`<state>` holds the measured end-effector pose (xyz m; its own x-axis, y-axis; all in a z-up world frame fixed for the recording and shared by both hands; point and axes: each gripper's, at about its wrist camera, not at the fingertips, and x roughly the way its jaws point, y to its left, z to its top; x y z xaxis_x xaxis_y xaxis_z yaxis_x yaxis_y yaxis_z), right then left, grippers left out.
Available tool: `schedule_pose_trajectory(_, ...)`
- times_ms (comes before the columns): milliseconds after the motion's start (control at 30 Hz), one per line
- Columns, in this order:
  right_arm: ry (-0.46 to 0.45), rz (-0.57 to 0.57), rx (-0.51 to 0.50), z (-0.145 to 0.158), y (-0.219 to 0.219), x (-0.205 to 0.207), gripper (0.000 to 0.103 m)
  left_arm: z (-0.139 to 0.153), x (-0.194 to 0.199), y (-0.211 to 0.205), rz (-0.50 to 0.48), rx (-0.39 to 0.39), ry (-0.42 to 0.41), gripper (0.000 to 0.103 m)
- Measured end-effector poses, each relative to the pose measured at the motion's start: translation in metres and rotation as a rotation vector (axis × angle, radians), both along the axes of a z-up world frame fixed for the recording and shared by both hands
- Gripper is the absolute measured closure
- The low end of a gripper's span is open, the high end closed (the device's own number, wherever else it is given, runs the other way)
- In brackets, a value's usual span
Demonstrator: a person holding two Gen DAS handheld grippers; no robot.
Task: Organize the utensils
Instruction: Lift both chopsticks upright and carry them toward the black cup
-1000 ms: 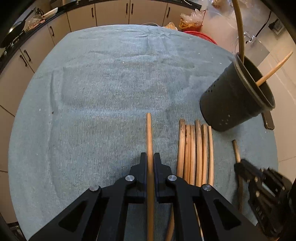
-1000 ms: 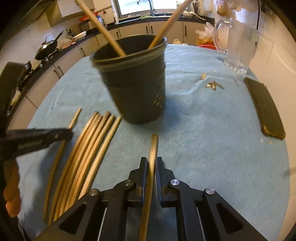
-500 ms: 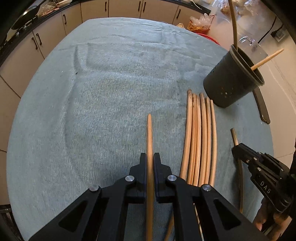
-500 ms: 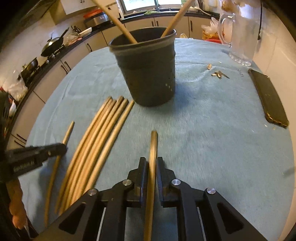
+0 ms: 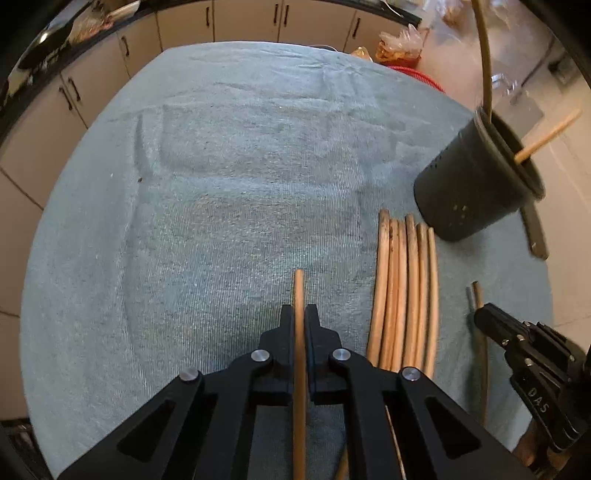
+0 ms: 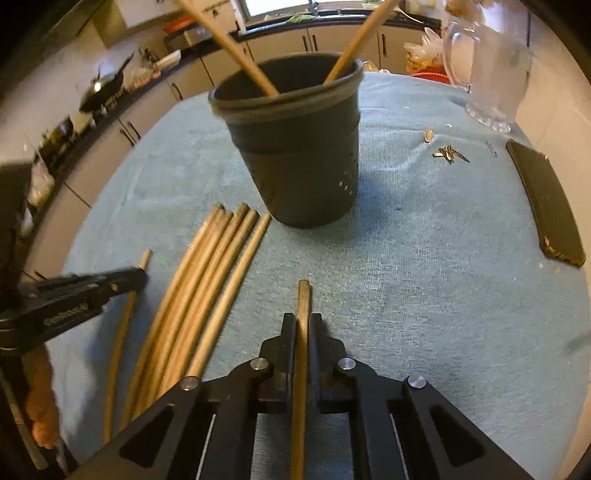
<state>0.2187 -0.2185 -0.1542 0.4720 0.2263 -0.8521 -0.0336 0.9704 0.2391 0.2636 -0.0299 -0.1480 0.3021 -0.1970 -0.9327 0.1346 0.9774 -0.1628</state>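
Observation:
Each gripper holds a wooden chopstick over the blue-grey towel (image 5: pixel 221 184). My left gripper (image 5: pixel 299 317) is shut on a light chopstick (image 5: pixel 298 291) that sticks out a little past its fingertips. My right gripper (image 6: pixel 303 321) has its jaws closing on a darker chopstick (image 6: pixel 303 299), and the pads press on it. Several chopsticks (image 5: pixel 406 288) lie side by side between the grippers. Just beyond them stands the black holder (image 6: pixel 295 155) with two chopsticks leaning in it. The right gripper (image 5: pixel 491 317) shows low at the right of the left wrist view, with the holder (image 5: pixel 476 184) behind it.
A clear glass jug (image 6: pixel 487 70) stands at the far right of the table. A dark flat slab (image 6: pixel 546 214) lies near the right edge, and small seed-like bits (image 6: pixel 448 153) lie on the towel. Kitchen cabinets (image 5: pixel 240 18) ring the table.
The left gripper with its chopstick drifted away from the holder, then came back to about where it was. The right gripper stayed put. Both keep their chopsticks.

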Motion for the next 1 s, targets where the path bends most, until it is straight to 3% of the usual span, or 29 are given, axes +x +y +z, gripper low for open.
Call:
schedule_pose_trajectory(167,-0.176,-0.044,0.020,0.045,-0.009,-0.026,0.095,0.043,-0.008,0.019,0.018,-0.081,-0.147,0.098)
schedule_pose_trajectory(367,-0.345,-0.070,0.044,0.087,-0.015,-0.062,0.095,0.095,-0.046,0.031,0.050,-0.089,-0.338,0.098)
schedule_pose_trajectory(433,-0.375,-0.081,0.040,0.093,-0.017,-0.072,0.095,0.113,-0.080,0.036,0.058,-0.087,-0.382,0.098)
schedule_pose_trajectory(567,-0.423,-0.101,0.044,0.103,-0.019,-0.094,0.095,0.132,-0.108,0.040,0.076,-0.090,-0.452,0.098)
schedule_pose_trajectory(1000,-0.513,-0.116,0.062,0.123,-0.025,-0.126,0.095,0.162,-0.163,0.047,0.078,-0.068,-0.568,0.098)
